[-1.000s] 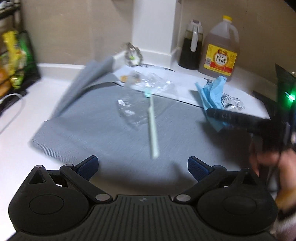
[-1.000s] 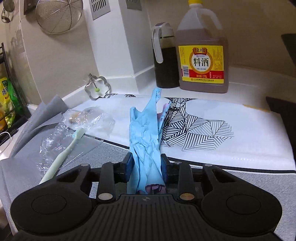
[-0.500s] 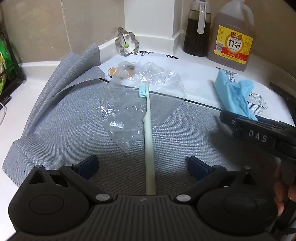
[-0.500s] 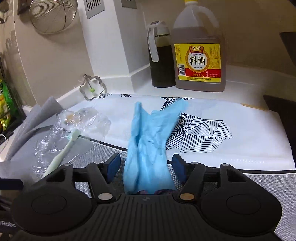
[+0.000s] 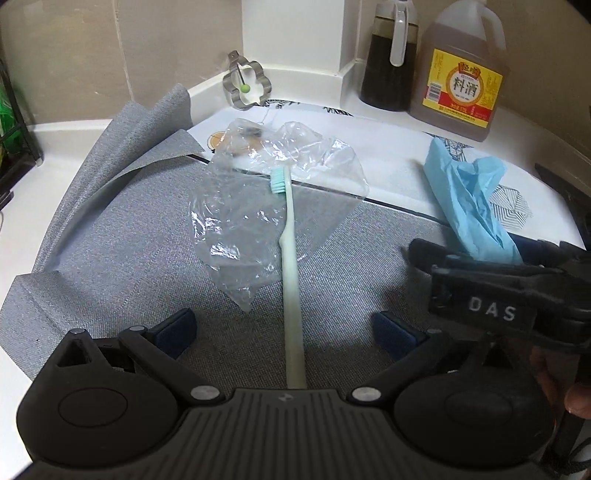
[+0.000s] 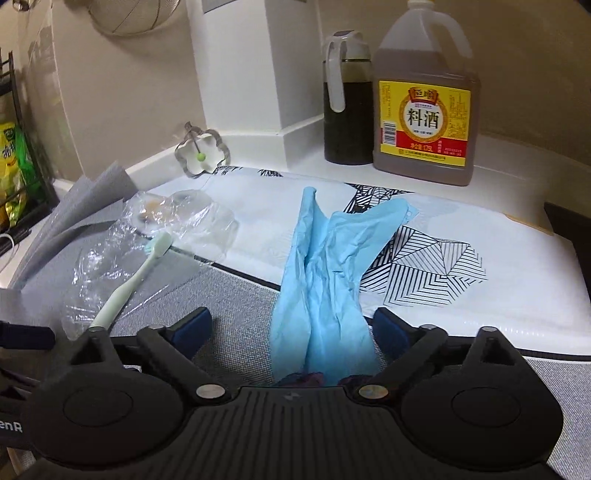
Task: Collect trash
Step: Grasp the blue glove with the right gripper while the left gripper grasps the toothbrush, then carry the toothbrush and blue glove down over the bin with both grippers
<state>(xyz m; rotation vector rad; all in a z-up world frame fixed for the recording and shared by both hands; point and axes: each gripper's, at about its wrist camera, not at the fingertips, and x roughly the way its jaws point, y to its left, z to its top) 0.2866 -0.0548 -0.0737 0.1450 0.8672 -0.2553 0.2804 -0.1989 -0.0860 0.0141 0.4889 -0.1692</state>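
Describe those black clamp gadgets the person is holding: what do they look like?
Both are matte black plastic. The left gripper and right gripper each have a ribbed centre plate, two round side housings with silver screws, and angled linkages ending in dark blue pads. Seen side-on, the right one bears white letters "DAS".

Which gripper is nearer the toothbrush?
Left. The left gripper straddles the toothbrush handle, pads apart. The right gripper, jaws opening, straddles the blue glove beside it.

Kitchen counter corner with beige tiled walls

A white counter (image 5: 92,129) meets a beige tiled wall (image 6: 122,92) and a white square column (image 6: 251,66). A metal strainer (image 6: 129,18) hangs on the wall, a black wire rack (image 6: 14,147) stands at the left, and the light is dim and warm.
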